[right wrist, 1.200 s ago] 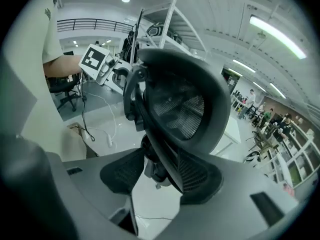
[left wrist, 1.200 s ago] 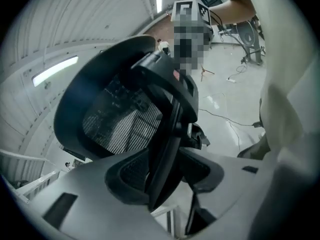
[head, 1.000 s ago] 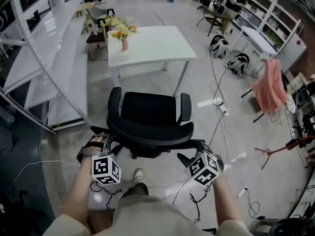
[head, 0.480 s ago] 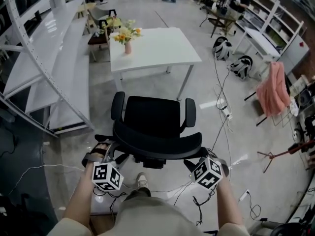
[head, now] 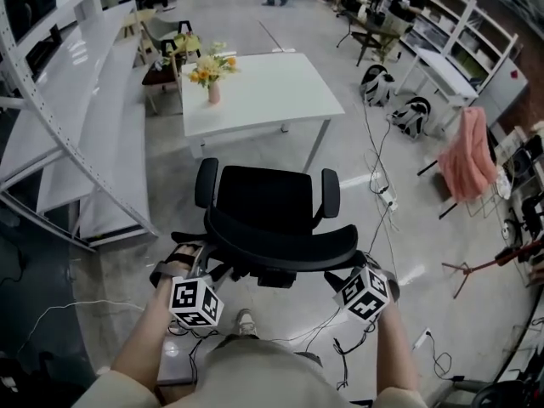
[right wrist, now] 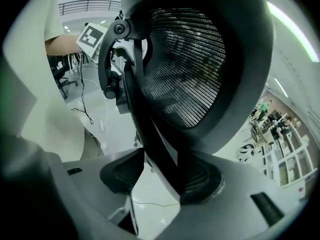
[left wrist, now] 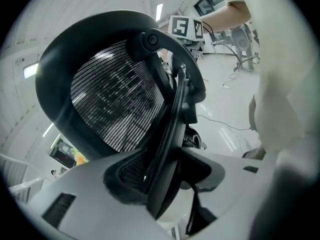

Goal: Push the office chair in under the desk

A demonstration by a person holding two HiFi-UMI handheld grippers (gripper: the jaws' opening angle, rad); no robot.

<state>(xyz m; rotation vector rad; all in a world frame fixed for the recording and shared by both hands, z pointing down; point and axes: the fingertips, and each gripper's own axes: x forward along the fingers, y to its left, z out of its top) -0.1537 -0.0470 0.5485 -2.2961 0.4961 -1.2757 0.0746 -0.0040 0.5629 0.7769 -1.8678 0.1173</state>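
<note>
So, shelving (head: 76, 109): white perforated racks along the left side, standing on the grey floor.
Left tool (head: 197, 266): held at the left rear of the office chair (head: 270, 201). Its jaws are spread wide and straddle a black strut (left wrist: 167, 144) of the backrest frame. The strut lies against the pads, but no clamp on it shows.
Flowers (head: 208, 66): yellow and orange blooms in a small pink vase, standing near the left end of the worktop (head: 272, 92).
Worktop: white, on white legs, beyond the chair.
Office chair: black, mesh backrest (head: 285, 243) towards the person, seat and both armrests facing the worktop. It stands near the worktop's front edge but apart from it, with a strip of bare floor between them. The seat is not under the top.
Shoe (head: 244, 320): the person's foot, on the floor behind the chair base.
Right tool (head: 347, 270): at the right rear of the backrest. Its jaws are easing open with a frame strut between them, and pale floor shows between the strut and one pad.
Backpacks (head: 378, 83): two, on the floor right of the worktop.
Pink cloth (head: 472, 155): draped over a stand at the far right.
</note>
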